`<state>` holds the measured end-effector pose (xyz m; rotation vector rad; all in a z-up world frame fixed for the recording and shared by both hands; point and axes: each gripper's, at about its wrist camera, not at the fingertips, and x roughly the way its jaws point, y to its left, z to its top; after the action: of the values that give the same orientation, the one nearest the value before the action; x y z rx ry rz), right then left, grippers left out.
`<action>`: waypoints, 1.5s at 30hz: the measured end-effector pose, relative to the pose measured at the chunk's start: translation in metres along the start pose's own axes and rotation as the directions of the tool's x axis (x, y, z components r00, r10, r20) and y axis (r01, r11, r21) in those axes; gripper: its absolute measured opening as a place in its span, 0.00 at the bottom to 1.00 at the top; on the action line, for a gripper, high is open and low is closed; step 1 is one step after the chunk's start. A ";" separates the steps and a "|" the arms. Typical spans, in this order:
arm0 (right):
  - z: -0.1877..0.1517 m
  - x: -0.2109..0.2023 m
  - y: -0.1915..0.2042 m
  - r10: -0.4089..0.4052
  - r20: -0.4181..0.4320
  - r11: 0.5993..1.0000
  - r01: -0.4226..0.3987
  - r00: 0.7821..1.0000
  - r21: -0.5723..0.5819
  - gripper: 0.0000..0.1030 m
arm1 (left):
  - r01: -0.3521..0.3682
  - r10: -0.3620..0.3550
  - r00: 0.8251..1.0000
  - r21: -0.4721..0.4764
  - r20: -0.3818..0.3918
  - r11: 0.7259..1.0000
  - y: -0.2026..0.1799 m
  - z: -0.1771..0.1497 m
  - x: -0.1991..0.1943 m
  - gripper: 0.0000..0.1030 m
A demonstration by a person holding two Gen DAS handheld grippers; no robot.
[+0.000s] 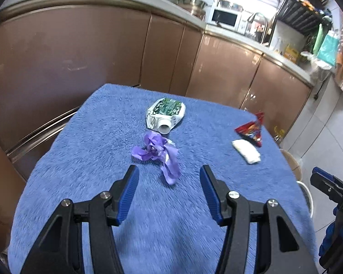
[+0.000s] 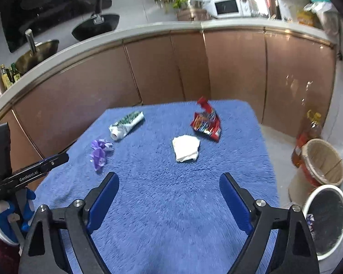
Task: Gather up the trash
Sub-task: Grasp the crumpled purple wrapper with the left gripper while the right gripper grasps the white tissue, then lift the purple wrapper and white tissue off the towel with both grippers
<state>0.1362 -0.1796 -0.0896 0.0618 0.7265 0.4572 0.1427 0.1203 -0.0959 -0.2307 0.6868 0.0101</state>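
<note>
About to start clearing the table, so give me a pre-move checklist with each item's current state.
1. Left gripper open and empty: ok.
2. Right gripper open and empty: ok.
3. Purple wrapper ahead of the left gripper, nothing on top of it: ok.
4. White tissue ahead of the right gripper, lying apart from the red snack packet: ok.
5. Round bin on the floor, right of the table: ok.
6. Crushed carton emptied: cannot tell.

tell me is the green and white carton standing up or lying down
Lying down. The carton rests flat and crumpled on the blue cloth, its white spout facing sideways toward the camera, not up.
</note>
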 end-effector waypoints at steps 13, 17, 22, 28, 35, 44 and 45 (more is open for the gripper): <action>0.033 0.110 -0.032 0.044 -0.123 0.999 -0.043 0.991 0.011 0.68 | -0.023 0.025 0.997 0.032 -0.074 0.999 0.002 0.023 0.095 0.52; 0.037 0.133 -0.042 0.046 -0.155 0.999 -0.041 0.987 0.032 0.64 | -0.027 0.030 0.995 0.036 -0.094 0.999 0.003 0.019 0.107 0.51; 0.035 0.148 -0.046 0.045 -0.186 0.998 -0.038 0.982 0.043 0.52 | -0.015 0.017 0.995 0.016 -0.102 1.000 0.008 0.018 0.112 0.46; 0.034 0.148 -0.045 0.039 -0.188 0.999 -0.034 0.981 0.028 0.38 | -0.006 0.006 0.994 0.001 -0.107 1.000 0.010 0.016 0.113 0.41; 0.034 0.150 -0.036 0.014 -0.184 1.000 -0.017 0.983 -0.016 0.19 | -0.006 0.006 0.994 0.001 -0.105 1.000 0.008 0.015 0.113 0.40; 0.026 0.126 -0.017 -0.020 -0.159 0.996 0.006 0.987 -0.090 0.13 | -0.026 0.026 0.997 0.007 -0.074 1.000 0.007 0.014 0.106 0.37; 0.024 0.119 -0.015 -0.022 -0.156 0.996 0.008 0.987 -0.092 0.13 | -0.027 0.027 0.997 0.006 -0.071 1.000 0.008 0.014 0.105 0.37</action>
<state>0.2361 -0.1404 -0.1494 -0.0660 0.8593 0.4843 0.2325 0.1244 -0.1531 -0.2178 0.7607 0.0259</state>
